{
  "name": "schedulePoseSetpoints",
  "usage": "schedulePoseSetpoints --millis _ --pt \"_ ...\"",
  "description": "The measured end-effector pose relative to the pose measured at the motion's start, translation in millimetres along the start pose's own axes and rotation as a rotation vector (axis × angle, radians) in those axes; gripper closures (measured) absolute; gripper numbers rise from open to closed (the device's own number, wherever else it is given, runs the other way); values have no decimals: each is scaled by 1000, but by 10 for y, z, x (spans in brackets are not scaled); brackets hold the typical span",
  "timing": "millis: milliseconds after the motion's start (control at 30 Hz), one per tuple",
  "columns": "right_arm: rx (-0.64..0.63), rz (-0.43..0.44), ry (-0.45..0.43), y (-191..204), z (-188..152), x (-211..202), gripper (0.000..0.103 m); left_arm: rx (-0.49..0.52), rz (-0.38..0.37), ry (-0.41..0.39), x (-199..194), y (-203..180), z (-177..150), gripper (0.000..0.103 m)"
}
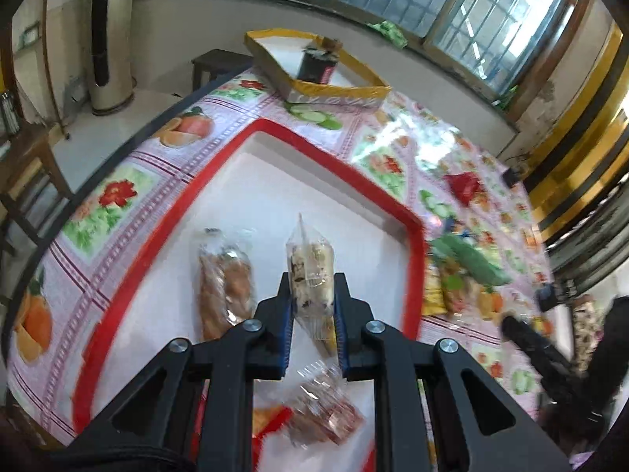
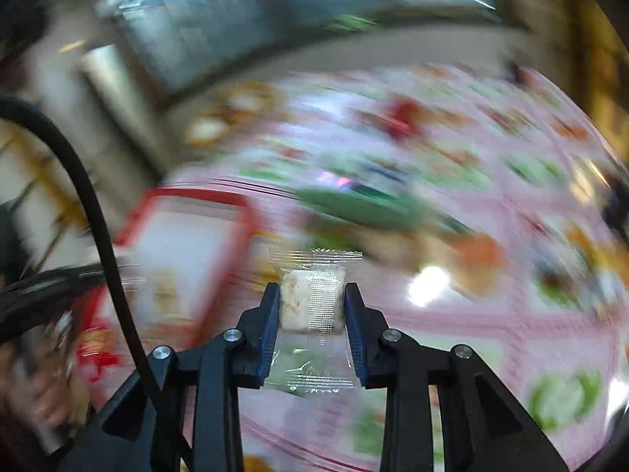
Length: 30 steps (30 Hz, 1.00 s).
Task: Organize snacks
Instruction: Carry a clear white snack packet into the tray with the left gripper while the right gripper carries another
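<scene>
Your left gripper (image 1: 313,295) is closed on a clear packet with a pale, dark-speckled snack (image 1: 310,271); you hold it above the white floor of the red-rimmed tray (image 1: 326,157), near the tray's right rim. Inside this tray a brown pastry packet (image 1: 224,287) lies to the left of your fingers, and a reddish snack packet (image 1: 326,413) lies under them, toward the near edge. Beyond the tray, near the far edge of the table with the flowered cloth (image 1: 129,181), stands a yellow-rimmed tray (image 1: 338,88) with a dark packet (image 1: 316,65) inside. More snack packets (image 1: 460,271) lie on the cloth just beside the red tray's right rim. Your right gripper (image 2: 313,295) is closed on a small clear packet with a white square snack (image 2: 310,303), held in the air above the cloth; this view is much blurred.
</scene>
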State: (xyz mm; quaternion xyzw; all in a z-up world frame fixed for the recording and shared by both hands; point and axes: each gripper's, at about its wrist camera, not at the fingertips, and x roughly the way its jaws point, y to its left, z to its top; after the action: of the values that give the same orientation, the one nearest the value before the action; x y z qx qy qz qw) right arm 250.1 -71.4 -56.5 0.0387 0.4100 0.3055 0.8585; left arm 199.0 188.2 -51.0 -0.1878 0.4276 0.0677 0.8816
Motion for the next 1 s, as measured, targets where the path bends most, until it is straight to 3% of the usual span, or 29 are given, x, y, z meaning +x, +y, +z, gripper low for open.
schedulePoseSetpoints --millis 133,300,500,567,600,667,733,900,1000 --pt "-82 112 55 463 241 482 72 5 47 51 165 73 13 83" --pt "-122 94 146 720 295 1088 72 -10 38 60 172 190 -2 83" --pt "-128 44 154 702 215 1231 71 16 57 50 187 154 -1 83" --pt "-116 64 152 677 194 1226 70 16 61 38 169 150 -16 73" --pt "-113 69 149 665 186 1196 70 19 63 33 159 143 -20 69" --pt "-93 98 147 621 218 1127 62 29 81 14 90 111 -49 46" --pt "-55 130 125 531 289 975 51 39 91 -26 -15 62 -74 36" --pt "42 158 36 68 315 214 31 80 64 -93 -370 -262 -185 31" --pt "75 109 -18 -394 255 -196 30 101 -17 -104 -503 -549 -278 26"
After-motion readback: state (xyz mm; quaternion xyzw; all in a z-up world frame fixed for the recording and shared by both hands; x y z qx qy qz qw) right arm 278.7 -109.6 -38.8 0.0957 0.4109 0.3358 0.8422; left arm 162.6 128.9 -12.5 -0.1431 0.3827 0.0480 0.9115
